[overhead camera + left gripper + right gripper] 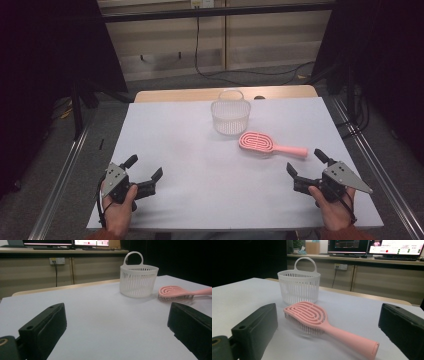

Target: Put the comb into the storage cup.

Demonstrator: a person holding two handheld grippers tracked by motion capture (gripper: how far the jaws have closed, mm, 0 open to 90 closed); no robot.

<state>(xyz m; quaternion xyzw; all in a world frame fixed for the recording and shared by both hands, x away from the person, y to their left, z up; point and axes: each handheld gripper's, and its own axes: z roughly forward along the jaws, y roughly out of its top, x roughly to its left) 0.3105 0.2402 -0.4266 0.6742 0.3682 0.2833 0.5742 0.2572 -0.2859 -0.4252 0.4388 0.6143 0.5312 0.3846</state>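
The person is holding a gripper in each hand near the close edge of the pale surface (190,150), and both are sitting with their jaws standing wide apart and nothing between them. The left gripper (146,175) is resting at the near left corner, gripped by the left hand (120,202), and it is pointing out over a bare stretch of the surface. The right gripper (306,164) is sitting at the near right, held by the right hand (332,202), and its jaws are aiming toward the pink hairbrush (270,144), which is lying just beyond them without touching either jaw. The hairbrush is lying flat on its bristles, back upward, with its oval head toward the middle of the surface and its handle pointing to the right edge; in the right gripper view the hairbrush (322,325) is showing between the two black jaws, handle end nearest the camera. Just behind the brush head the white slatted basket (230,116) is standing upright with its loop handle at the far side of its rim; it seems to be empty, though its inside is hard to make out from here. In the left gripper view the basket (138,281) and the hairbrush (175,292) are sitting close beside each other, apart by a narrow gap.
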